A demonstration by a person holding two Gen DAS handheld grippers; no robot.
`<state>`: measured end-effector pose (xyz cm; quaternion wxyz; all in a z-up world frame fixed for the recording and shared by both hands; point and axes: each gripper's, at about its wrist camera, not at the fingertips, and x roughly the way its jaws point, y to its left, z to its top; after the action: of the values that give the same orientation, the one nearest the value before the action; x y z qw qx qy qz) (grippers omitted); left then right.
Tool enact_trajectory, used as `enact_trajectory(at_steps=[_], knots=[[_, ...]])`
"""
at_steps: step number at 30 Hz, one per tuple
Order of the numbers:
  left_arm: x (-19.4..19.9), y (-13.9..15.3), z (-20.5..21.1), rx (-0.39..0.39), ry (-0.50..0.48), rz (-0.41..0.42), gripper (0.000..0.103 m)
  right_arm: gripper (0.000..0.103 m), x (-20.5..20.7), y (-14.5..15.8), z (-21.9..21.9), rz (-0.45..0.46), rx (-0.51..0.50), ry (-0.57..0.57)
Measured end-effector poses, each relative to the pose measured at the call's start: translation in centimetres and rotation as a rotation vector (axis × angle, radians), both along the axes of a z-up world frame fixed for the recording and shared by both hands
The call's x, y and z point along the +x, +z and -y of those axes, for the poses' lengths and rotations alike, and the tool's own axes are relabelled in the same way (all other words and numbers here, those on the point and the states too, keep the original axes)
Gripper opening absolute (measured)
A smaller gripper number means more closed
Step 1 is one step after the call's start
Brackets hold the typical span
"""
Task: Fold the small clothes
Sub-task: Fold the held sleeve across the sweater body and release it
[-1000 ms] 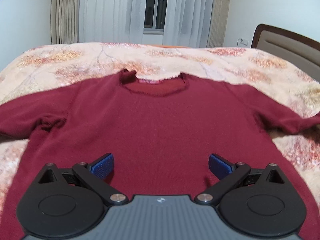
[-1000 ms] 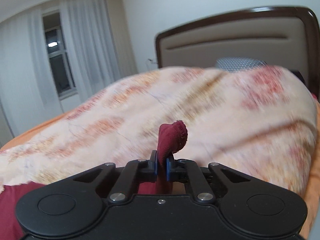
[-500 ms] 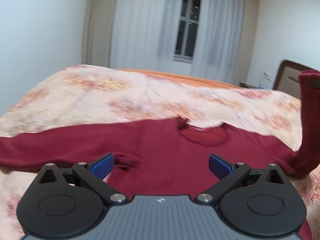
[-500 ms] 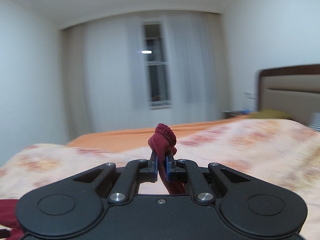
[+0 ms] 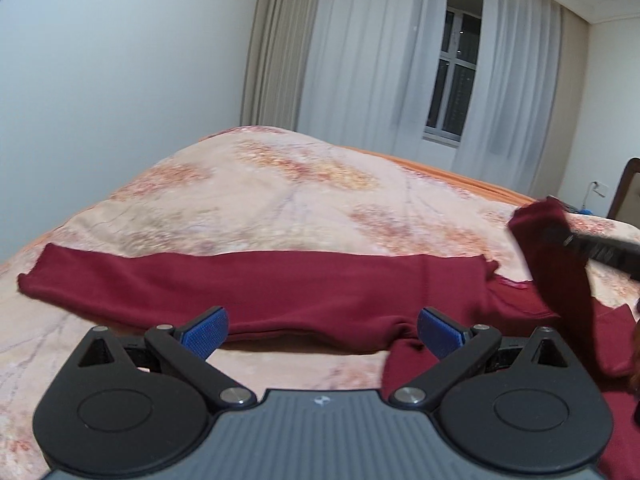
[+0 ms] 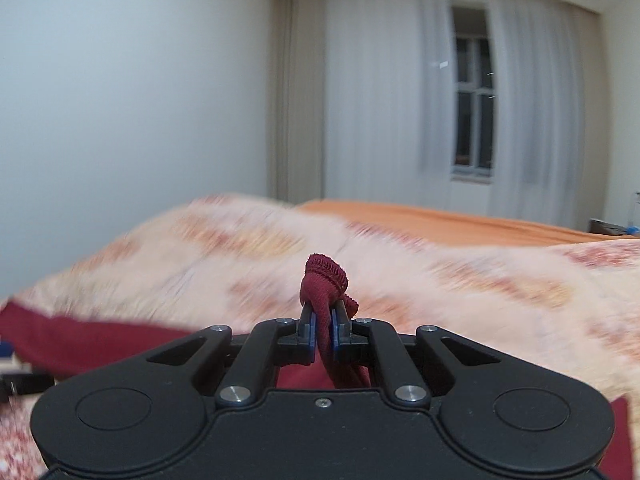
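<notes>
Right hand-held gripper [image 6: 322,334] pinches the cuff of the soft, limp dark-red knit sweater [image 5: 280,284]; left hand-held gripper [image 5: 322,330] hovers open above its other sleeve, likely the next hold.

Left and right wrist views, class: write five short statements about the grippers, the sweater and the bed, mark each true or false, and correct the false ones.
1. The right gripper is shut on a sleeve cuff of the dark red sweater. True.
2. The left gripper is clamped on the other sleeve. False: its jaws stand wide open, with nothing between the blue pads.
3. The sweater lies on a bare wooden table. False: it lies on a floral bedspread.
4. The left sleeve lies stretched out flat on the bedspread. True.
5. The window is fully hidden by curtains. False: dark panes show between the sheer curtains.
</notes>
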<state>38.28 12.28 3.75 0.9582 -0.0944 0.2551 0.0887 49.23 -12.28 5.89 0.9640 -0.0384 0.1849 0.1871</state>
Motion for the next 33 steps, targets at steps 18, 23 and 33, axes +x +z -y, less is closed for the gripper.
enact_trajectory(at_steps=[18, 23, 33], knots=[[1.4, -1.9, -0.8, -0.047, 0.071, -0.020, 0.103, 0.051, -1.5, -8.2, -8.3, -0.101, -0.179, 0.245], [2.3, -2.0, 0.2, -0.043, 0.054, -0.009, 0.103, 0.077, -3.6, -6.9, -5.2, -0.102, -0.122, 0.293], [6.9, -3.2, 6.5, -0.059, -0.108, 0.036, 0.103, 0.102, -5.5, -5.9, 6.6, 0.036, -0.192, -0.005]])
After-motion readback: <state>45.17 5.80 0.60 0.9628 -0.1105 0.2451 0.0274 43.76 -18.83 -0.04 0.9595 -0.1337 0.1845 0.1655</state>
